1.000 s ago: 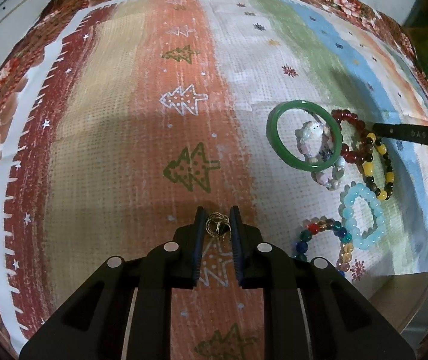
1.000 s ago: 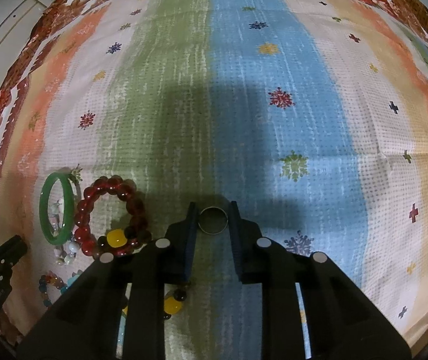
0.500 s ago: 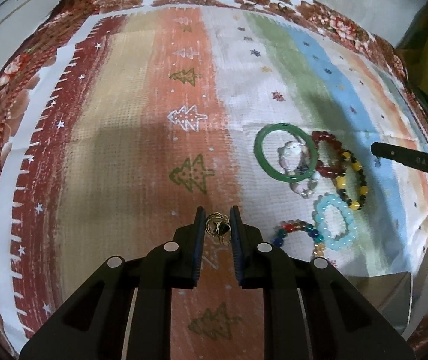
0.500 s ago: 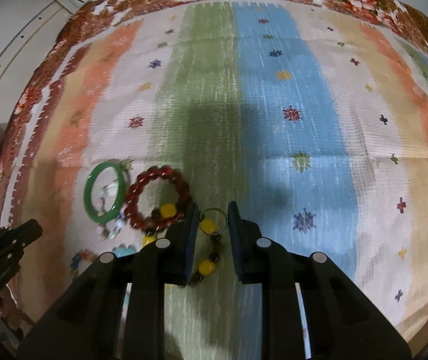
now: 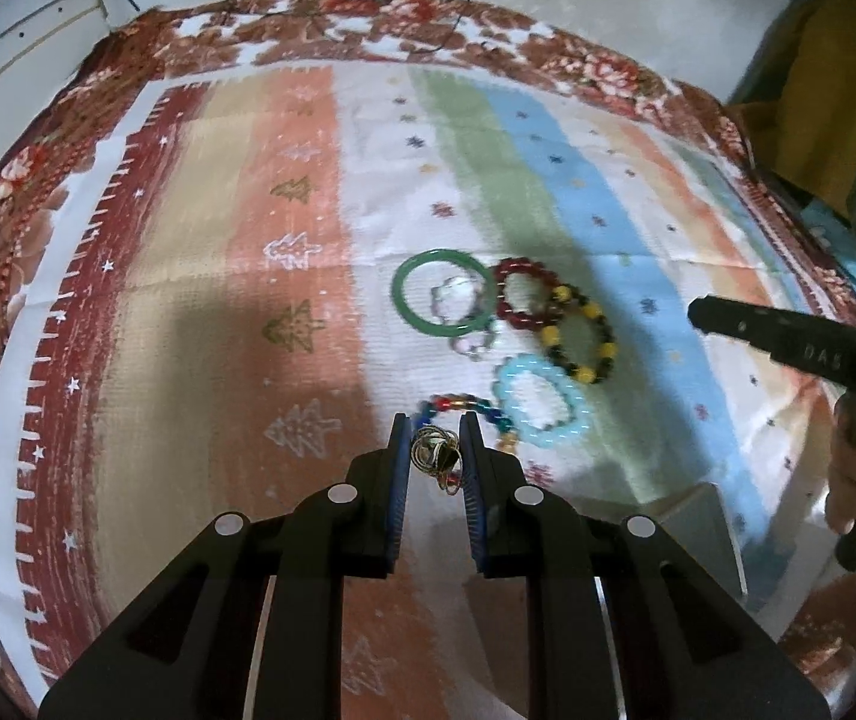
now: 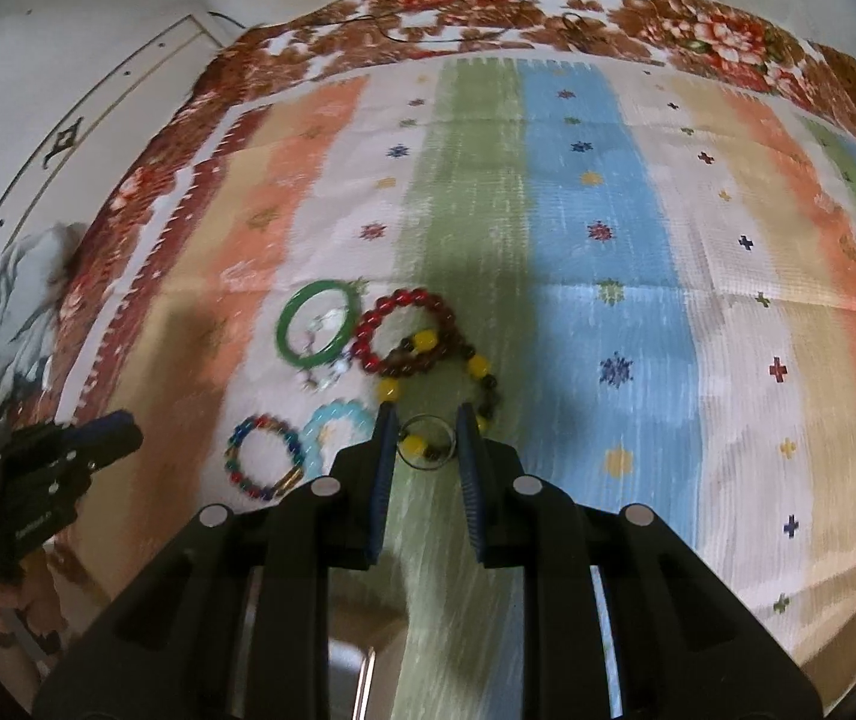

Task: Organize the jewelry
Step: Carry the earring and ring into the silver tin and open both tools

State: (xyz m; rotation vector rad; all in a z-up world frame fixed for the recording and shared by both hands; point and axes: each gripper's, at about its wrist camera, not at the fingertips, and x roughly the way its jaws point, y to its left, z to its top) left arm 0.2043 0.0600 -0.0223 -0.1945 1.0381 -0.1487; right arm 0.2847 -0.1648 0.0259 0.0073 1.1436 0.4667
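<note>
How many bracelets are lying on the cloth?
6: green bangle over a clear beaded one, red, yellow-black, light blue, multicolored nearest. None seems hidden.

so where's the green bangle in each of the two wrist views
Left wrist view: the green bangle lies right of centre on the white stripe, beyond the left gripper.
Right wrist view: the same bangle lies left of centre, up and left of the right gripper.
Shared landmark: the red bead bracelet sits immediately right of the bangle in both views.
</note>
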